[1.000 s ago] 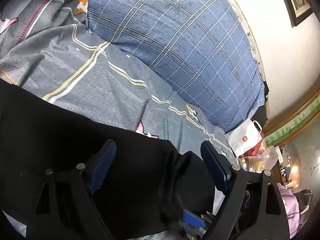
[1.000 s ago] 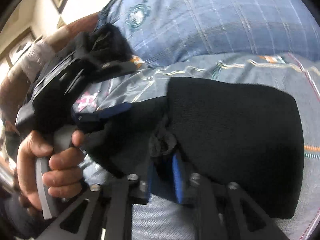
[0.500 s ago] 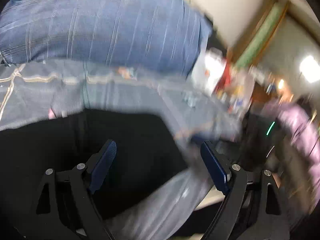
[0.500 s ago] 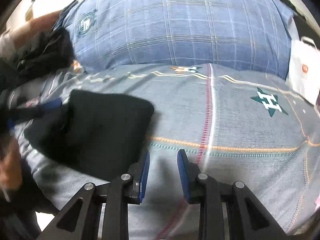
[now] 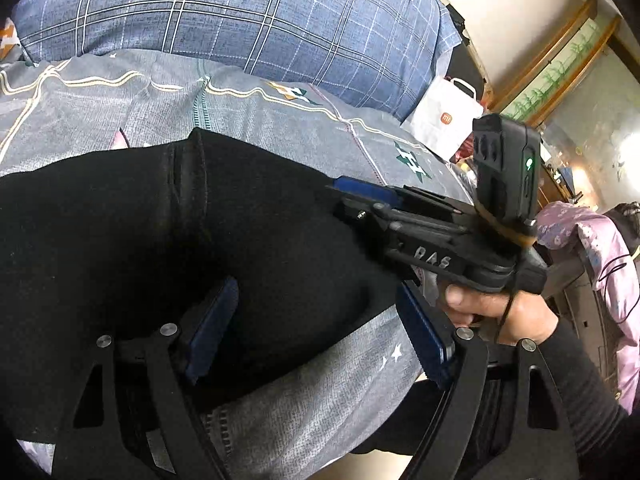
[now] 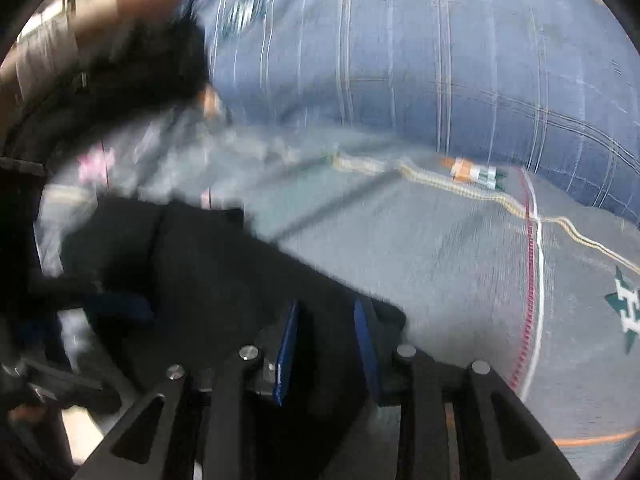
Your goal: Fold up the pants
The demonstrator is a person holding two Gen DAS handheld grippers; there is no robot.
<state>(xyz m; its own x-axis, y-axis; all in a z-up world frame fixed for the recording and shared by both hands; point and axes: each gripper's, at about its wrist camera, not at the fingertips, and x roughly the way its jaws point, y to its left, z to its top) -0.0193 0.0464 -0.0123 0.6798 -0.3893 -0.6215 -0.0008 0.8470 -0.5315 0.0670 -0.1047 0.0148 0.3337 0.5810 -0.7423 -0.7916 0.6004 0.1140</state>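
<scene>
Your left gripper stands wide apart over the folded black pants, its jaws just narrowing slightly; your right gripper hovers part-open, gripping nothing

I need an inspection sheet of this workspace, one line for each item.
Surface: bed with grey patterned cover.
Job's things: black pants lying on the bed, folded.
Clutter: white bag at the bed's far corner; blue plaid pillow behind the pants.
Grippers: left gripper open, over the pants' near edge; right gripper narrowly open over the pants' corner, picture blurred.
Cables: thin cord by the right hand.
Surroundings: wooden-framed panel, lilac cloth.
</scene>
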